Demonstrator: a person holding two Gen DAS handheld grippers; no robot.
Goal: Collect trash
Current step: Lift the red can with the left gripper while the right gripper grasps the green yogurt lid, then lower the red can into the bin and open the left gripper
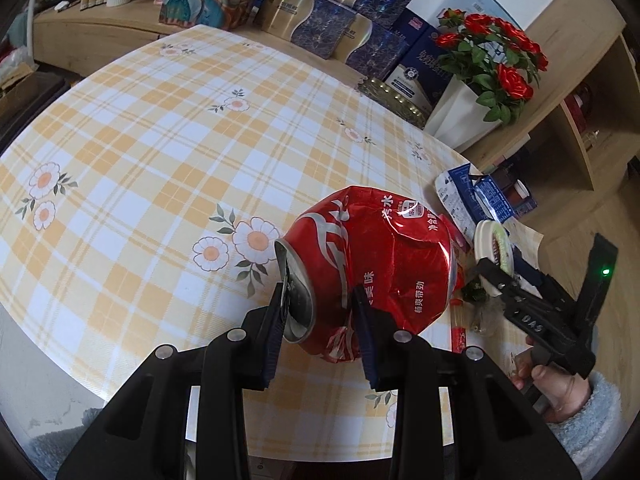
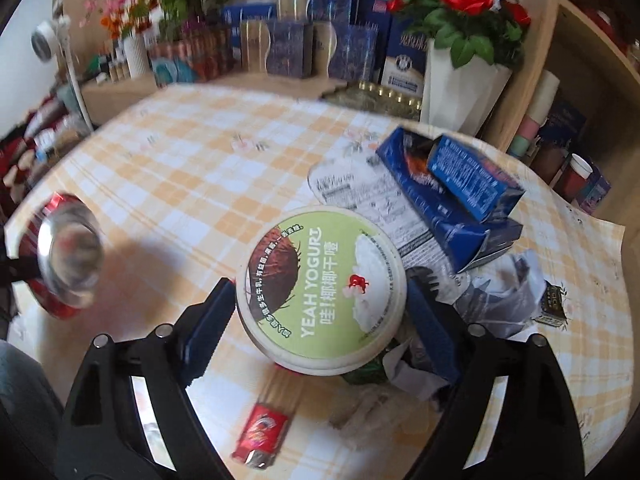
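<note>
Gripping a crushed red soda can (image 1: 360,268) above the checked tablecloth (image 1: 140,152), the left gripper (image 1: 320,328) has 1 piece collected. The right gripper (image 2: 316,312) straddles a yogurt tub (image 2: 320,288); contact unclear. Blue cartons (image 2: 452,196), wrappers (image 2: 500,296) and a red packet (image 2: 262,432) remain.

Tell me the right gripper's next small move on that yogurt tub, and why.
Probably close the right gripper the rest of the way onto the yogurt tub. The tub already sits between its two pads, which flank its sides, but firm contact is not clear. The left gripper is already clamped on the crushed red can, so only the tub awaits a grip.
</note>
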